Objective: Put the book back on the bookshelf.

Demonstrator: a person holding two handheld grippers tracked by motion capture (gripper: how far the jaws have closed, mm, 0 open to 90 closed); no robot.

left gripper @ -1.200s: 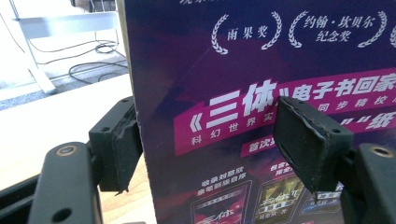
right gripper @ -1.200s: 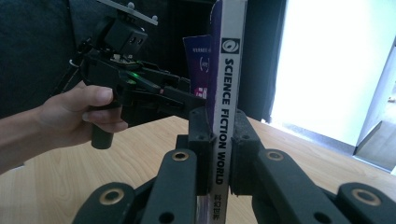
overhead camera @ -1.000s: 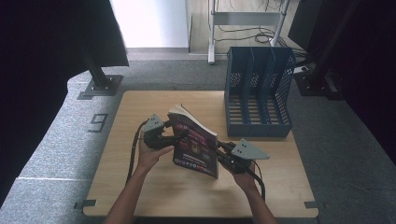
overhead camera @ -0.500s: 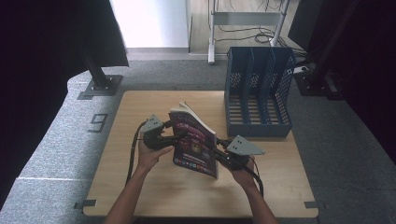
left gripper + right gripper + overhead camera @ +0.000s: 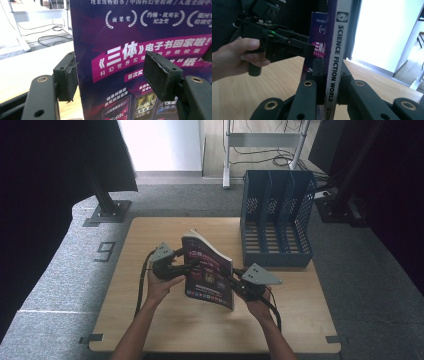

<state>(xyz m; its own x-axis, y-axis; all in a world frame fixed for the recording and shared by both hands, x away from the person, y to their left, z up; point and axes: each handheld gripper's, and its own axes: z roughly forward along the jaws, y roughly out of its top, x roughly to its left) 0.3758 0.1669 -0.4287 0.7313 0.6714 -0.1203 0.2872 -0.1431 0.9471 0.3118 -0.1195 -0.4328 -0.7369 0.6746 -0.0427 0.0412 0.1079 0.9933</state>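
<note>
Magazine: thick purple-covered magazine (image 5: 209,272), upright, frame centre of the high view.
Right gripper (image 5: 331,82): clamped on its spine.
Left gripper (image 5: 110,75): jaws spread astride its edge, just been closing slightly.

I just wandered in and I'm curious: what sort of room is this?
Probably a lab or office corner set up for filming. A small wooden table stands on grey carpet, a blue file rack sits on it, and cables trail across the floor behind.
</note>
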